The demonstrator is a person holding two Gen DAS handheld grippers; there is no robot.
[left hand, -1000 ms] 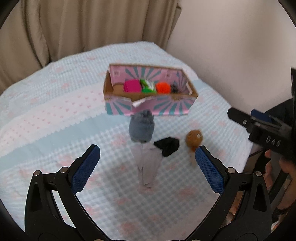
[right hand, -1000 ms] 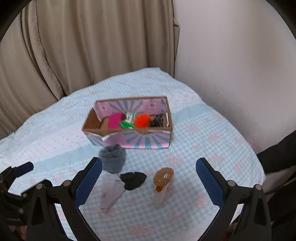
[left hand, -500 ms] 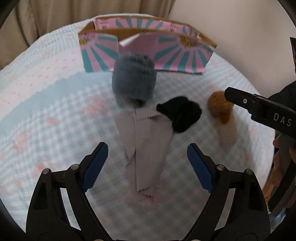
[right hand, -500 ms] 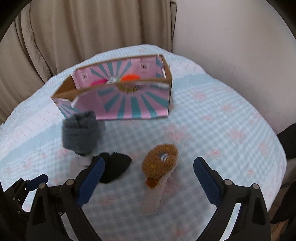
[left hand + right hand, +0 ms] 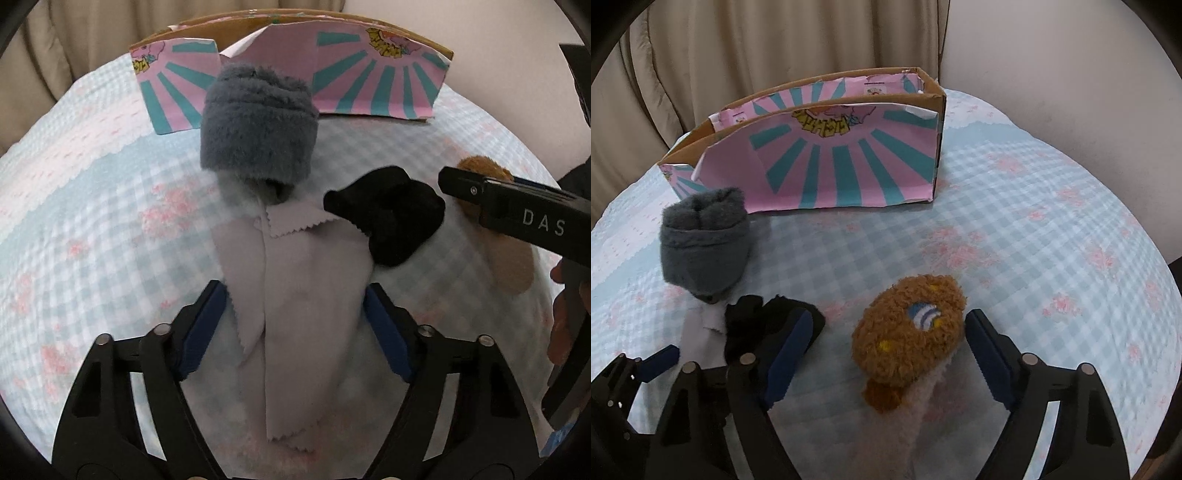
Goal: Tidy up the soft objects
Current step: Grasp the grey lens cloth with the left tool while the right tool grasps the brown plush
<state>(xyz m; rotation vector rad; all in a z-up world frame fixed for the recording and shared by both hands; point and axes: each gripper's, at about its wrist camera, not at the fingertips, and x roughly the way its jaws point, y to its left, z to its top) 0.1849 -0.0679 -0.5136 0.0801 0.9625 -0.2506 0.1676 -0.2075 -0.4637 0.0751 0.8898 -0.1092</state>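
Fuzzy grey roll point(image 5: 258, 125), flat pinked-edge cloth point(image 5: 295, 332) — curly brown plush point(image 5: 908, 332).

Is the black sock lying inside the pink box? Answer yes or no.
No, the black sock lies on the checked bedspread in front of the pink box, beside the grey cloth.

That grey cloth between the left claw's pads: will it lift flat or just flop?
The grey cloth will probably flop: it lies thin and folded, with pinked edges. It looks light for its size. Its far end seems tucked under the fuzzy grey sock roll, so lifting may tug or tip that. The left claw, closing, straddles it.
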